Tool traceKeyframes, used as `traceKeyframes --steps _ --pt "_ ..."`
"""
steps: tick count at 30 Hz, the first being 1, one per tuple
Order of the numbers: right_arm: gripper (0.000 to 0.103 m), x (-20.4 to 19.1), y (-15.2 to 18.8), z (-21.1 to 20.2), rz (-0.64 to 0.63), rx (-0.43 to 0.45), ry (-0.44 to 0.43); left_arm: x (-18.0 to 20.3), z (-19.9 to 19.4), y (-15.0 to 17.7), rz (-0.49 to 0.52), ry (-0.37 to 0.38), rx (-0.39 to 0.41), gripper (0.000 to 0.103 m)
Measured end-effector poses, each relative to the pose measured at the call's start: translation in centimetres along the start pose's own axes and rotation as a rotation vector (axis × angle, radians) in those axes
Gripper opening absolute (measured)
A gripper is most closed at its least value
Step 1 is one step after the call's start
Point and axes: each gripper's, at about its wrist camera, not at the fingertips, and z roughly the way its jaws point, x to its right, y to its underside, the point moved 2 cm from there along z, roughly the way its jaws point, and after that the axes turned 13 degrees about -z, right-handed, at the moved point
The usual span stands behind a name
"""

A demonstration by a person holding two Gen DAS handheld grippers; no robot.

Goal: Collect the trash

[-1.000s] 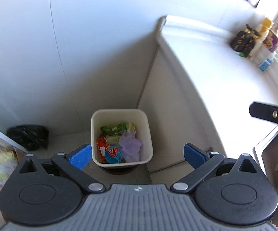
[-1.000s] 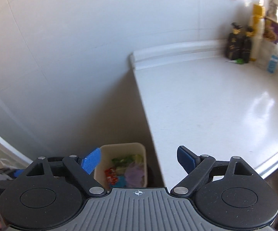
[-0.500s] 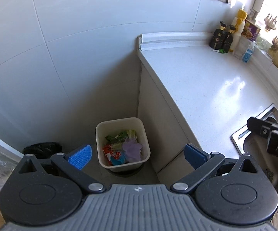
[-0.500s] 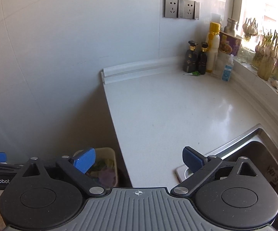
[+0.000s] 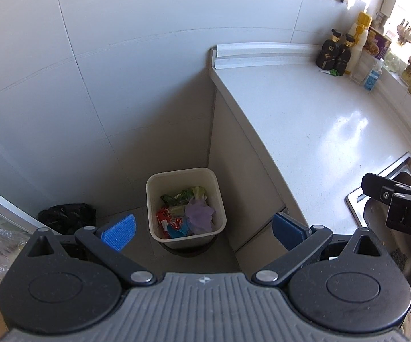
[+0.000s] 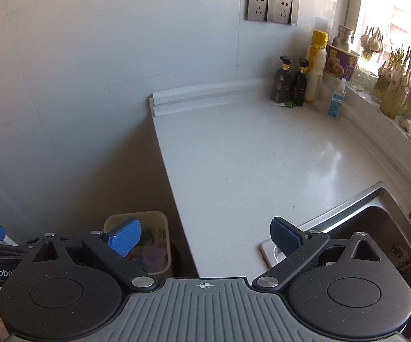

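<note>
A cream waste bin (image 5: pixel 215 182) stands on the floor in the corner beside the counter's end. Inside lie red, green and blue wrappers (image 5: pixel 174 219) and a crumpled purple piece (image 5: pixel 199 213). My left gripper (image 5: pixel 204 229) hangs high above the bin, open, with nothing between its blue pads. My right gripper (image 6: pixel 205 236) is open too and empty, held over the white counter (image 6: pixel 248 156) near the sink; the bin (image 6: pixel 162 219) shows at its lower left. The right gripper's fingers (image 5: pixel 382 192) show at the right edge of the left wrist view.
Bottles (image 6: pixel 299 79), a noodle cup (image 6: pixel 341 62) and sprouting garlic (image 6: pixel 399 85) line the counter's back corner and windowsill. A small green scrap (image 6: pixel 288 104) lies by the bottles. A steel sink (image 6: pixel 356 225) sits at the right. A black bag (image 5: pixel 65 216) lies on the floor left of the bin.
Both grippers have risen and drawn back from the bin, so it looks smaller and more counter and sink show. The right gripper's jaws opened slightly wider.
</note>
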Motion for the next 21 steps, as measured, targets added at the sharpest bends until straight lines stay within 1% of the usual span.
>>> traceKeyframes --steps 8,21 --pt "0.099 -0.10 -0.22 0.05 -0.006 0.000 -0.003 -0.11 0.02 -0.19 -0.005 -0.005 0.003 0.103" --pt "0.099 0.37 -0.26 0.50 -0.001 -0.008 -0.016 0.12 0.53 -0.36 0.001 -0.005 -0.018 0.103"
